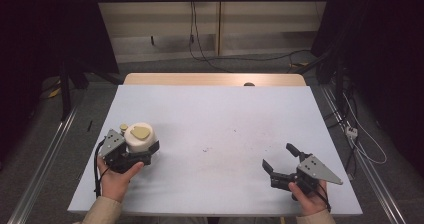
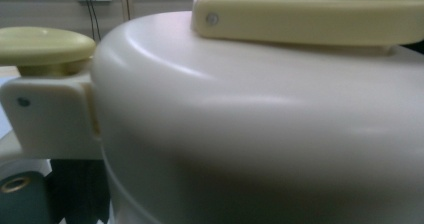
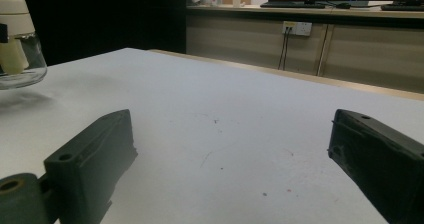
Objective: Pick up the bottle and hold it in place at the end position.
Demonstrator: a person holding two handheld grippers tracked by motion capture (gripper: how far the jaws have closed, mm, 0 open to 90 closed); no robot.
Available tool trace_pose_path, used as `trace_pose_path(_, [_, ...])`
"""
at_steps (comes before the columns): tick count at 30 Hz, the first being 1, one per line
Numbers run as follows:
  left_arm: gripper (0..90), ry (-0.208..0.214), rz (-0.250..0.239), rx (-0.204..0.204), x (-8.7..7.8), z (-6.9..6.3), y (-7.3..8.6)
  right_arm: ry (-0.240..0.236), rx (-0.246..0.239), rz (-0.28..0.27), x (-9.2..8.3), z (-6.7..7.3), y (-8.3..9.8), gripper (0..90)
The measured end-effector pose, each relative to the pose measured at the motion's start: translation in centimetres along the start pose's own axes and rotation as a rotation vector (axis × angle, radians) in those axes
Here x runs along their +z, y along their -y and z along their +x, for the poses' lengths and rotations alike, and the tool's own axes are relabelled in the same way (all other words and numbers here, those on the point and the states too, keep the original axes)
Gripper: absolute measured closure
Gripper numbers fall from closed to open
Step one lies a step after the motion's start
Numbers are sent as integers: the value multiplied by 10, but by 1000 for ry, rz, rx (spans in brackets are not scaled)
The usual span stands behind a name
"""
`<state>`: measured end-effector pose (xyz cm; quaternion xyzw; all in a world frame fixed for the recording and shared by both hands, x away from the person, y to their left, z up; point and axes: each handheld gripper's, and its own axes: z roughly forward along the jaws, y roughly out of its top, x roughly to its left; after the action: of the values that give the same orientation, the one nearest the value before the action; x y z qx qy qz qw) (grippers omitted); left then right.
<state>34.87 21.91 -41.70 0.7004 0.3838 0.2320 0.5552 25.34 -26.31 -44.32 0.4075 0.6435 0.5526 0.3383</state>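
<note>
A cream-lidded jar with a pale yellow flap on top and a yellow knob at its side is at the table's left front. My left gripper is shut on the jar, one black jaw showing at its right side. In the left gripper view the cream lid looms very close, with the knob at left. The right gripper view shows the jar with a clear glass body, its shadow on the table below it. My right gripper is open and holds nothing, low over the table's right front.
The pale blue tabletop has a wooden strip along its far edge, where a small dark object lies. Metal rails run along the floor on both sides, and cables trail beyond the table.
</note>
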Motion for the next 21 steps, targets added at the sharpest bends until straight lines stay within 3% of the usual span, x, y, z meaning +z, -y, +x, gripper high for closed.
trace_pose_path(21, [60, 52, -3, 13, 27, -15, -9, 19, 6, 5, -1, -2, 1, 43])
